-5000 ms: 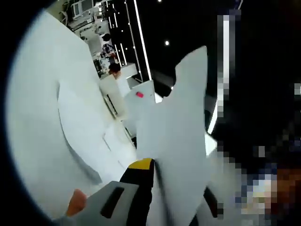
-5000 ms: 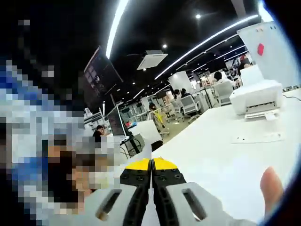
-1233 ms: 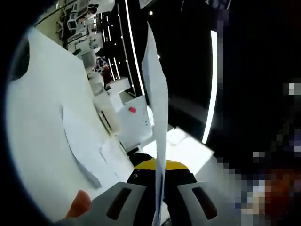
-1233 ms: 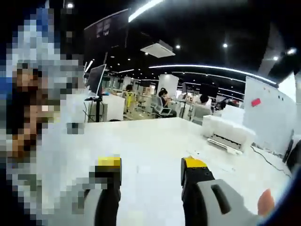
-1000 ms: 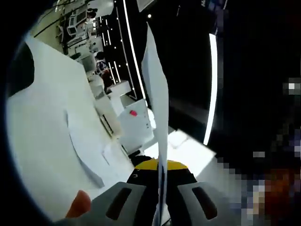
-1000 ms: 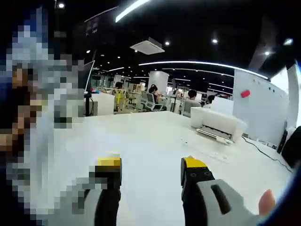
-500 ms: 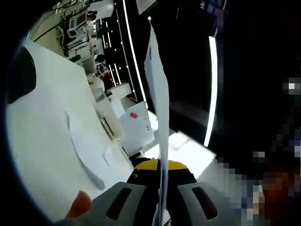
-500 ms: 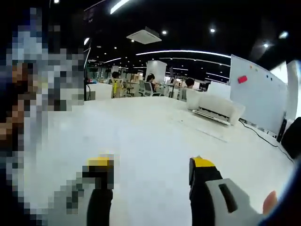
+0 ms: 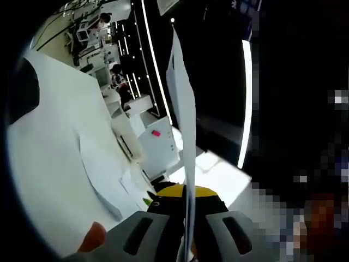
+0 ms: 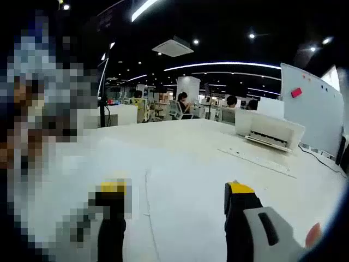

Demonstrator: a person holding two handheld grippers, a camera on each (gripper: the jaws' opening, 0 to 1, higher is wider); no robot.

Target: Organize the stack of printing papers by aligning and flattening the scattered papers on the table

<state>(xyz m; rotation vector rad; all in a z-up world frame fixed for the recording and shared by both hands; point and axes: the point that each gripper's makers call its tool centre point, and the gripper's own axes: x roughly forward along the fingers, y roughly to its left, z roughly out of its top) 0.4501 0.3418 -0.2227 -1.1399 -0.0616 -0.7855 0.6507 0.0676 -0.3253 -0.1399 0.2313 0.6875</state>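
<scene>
Left tool (image 9: 185,199) clenched on a thin, floppy sheet (image 9: 182,109) raised edge-on above the counter (image 9: 49,153), right tool (image 10: 177,196) spread wide over papers (image 10: 163,218); best pinched near an edge

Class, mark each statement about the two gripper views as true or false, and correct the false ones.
1. The left gripper is shut on a sheet of paper. True.
2. The right gripper is clamped on a sheet. False: its jaws stand apart with nothing between them.
3. A white printer sits on the table. True.
4. The whiteboard carries a green magnet. False: the magnet is red.
5. The held sheet lies flat on the table. False: it stands up edge-on from the gripper.
</scene>
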